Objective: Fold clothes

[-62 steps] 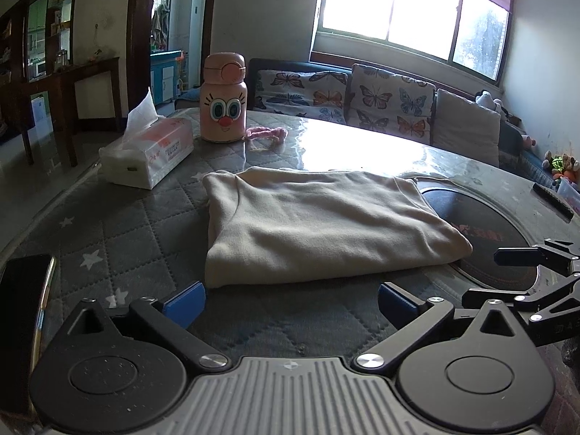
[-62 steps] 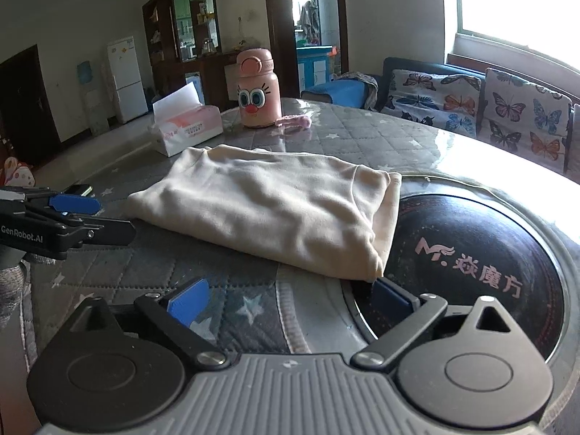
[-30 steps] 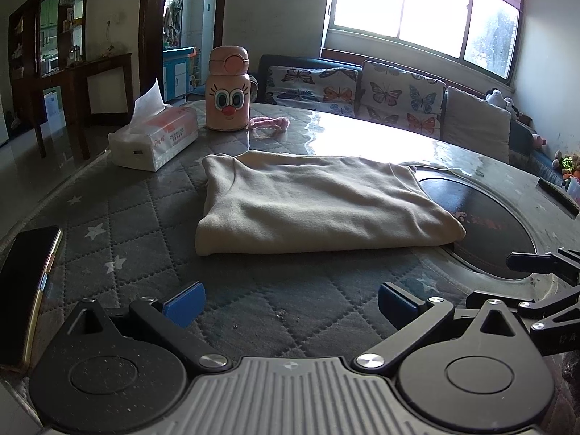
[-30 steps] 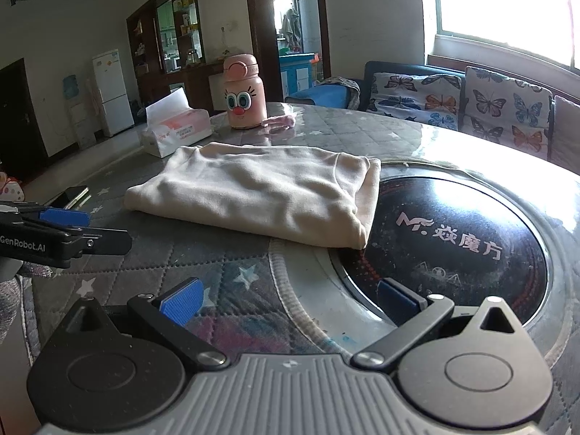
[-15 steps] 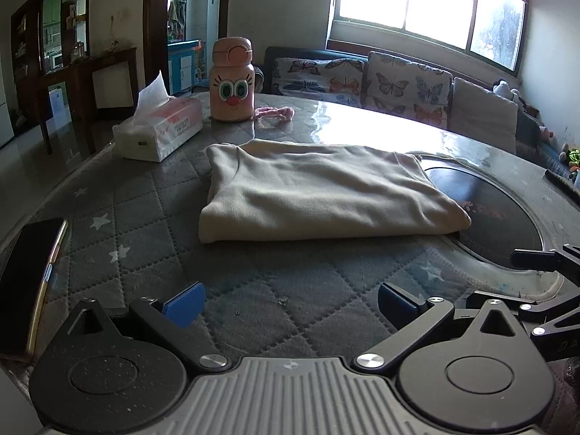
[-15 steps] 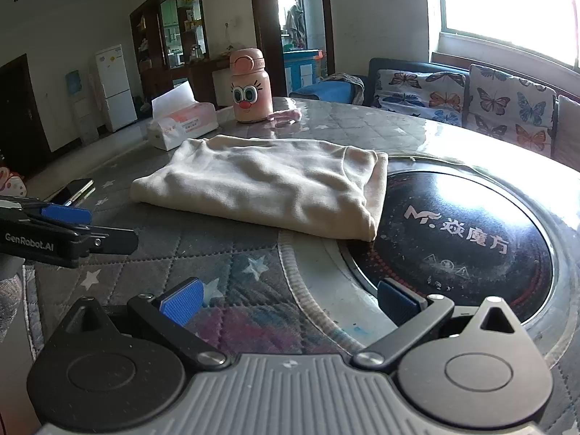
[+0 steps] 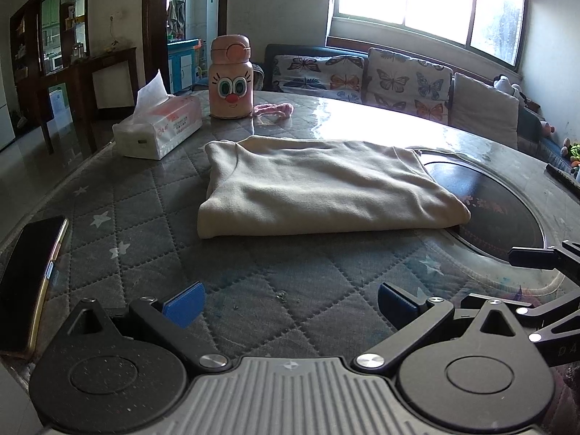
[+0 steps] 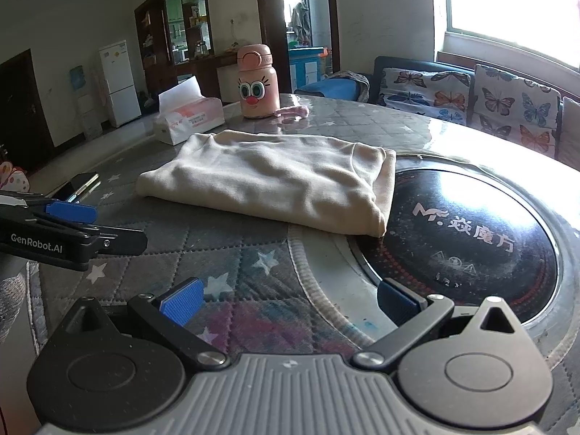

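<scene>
A cream garment [image 7: 319, 188] lies folded into a flat rectangle in the middle of the round table; it also shows in the right wrist view [image 8: 275, 185], its right edge overlapping the black hob. My left gripper [image 7: 290, 302] is open and empty, near the table's front edge, well short of the garment. My right gripper [image 8: 290, 301] is open and empty too, short of the garment's near right corner. The left gripper's fingers [image 8: 72, 232] show at the left of the right wrist view.
A pink cartoon bottle [image 7: 232, 76], a tissue box [image 7: 159, 127] and a pink hair tie [image 7: 272, 108] stand behind the garment. A phone [image 7: 29, 279] lies at the table's left edge. A black induction hob [image 8: 464, 232] is set in the table at right. A sofa [image 7: 398, 79] stands beyond.
Both grippers have drawn back toward the table's front edge, away from the garment. The folded garment has stayed where it lay. Both grippers stayed open.
</scene>
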